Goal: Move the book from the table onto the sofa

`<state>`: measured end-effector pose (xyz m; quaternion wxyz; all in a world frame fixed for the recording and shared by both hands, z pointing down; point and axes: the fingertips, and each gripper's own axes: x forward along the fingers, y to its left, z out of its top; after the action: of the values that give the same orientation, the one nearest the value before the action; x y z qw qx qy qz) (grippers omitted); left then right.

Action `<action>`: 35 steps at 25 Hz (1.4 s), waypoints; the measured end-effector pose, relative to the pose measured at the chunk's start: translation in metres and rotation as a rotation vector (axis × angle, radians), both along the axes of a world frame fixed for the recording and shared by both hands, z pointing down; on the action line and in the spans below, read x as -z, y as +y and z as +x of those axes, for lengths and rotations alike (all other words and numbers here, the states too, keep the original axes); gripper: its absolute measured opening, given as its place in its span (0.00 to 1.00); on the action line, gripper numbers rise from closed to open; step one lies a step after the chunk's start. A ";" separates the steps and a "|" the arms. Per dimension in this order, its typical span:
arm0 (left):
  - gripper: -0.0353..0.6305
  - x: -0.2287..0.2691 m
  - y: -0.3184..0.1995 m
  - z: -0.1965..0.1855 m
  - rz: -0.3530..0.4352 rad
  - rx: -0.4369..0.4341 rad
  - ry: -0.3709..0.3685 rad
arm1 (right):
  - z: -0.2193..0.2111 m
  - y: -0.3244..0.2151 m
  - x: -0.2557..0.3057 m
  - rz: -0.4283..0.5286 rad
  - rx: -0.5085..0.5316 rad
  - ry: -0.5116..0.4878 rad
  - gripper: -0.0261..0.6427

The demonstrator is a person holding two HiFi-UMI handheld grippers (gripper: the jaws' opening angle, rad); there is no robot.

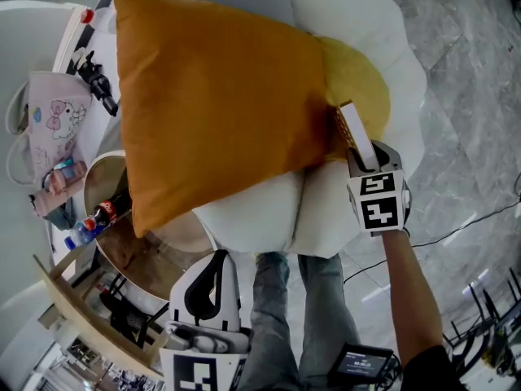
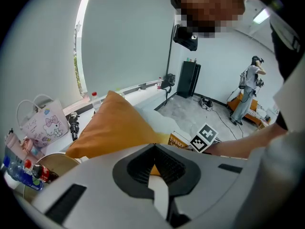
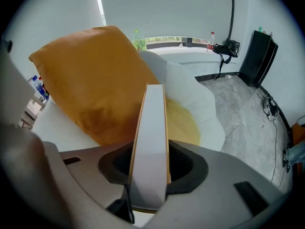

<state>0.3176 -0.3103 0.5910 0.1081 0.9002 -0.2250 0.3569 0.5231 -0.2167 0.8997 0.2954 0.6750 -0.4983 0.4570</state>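
- Right gripper, right of centre in the head view: jaws clamped on the book, which stands on edge.
- Book is over the white sofa, just beside the right corner of the orange cushion.
- Left gripper, bottom of frame: jaws together, nothing between them.

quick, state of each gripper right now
left gripper: closed, holding nothing
right gripper: closed on the book, which stands on edge between its jaws
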 end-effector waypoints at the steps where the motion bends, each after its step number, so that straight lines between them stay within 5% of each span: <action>1: 0.06 -0.002 0.001 0.000 -0.005 0.000 -0.003 | 0.000 0.000 0.002 -0.006 0.006 -0.002 0.30; 8: 0.06 -0.016 0.004 0.002 -0.037 -0.005 -0.019 | 0.004 -0.003 0.028 -0.005 0.019 -0.007 0.32; 17: 0.06 0.027 -0.001 0.004 0.025 -0.048 0.029 | -0.006 0.002 0.096 0.032 0.037 -0.006 0.32; 24: 0.06 0.089 0.014 -0.016 0.092 -0.083 0.099 | -0.035 0.024 0.202 0.091 0.089 0.026 0.31; 35: 0.06 0.197 0.035 -0.075 0.181 -0.131 0.226 | -0.085 0.067 0.413 0.285 0.028 0.159 0.25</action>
<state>0.2425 -0.2756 0.3945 0.0275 0.9534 -0.1836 0.2377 0.4377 -0.1498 0.4864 0.2414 0.7371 -0.5426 0.3225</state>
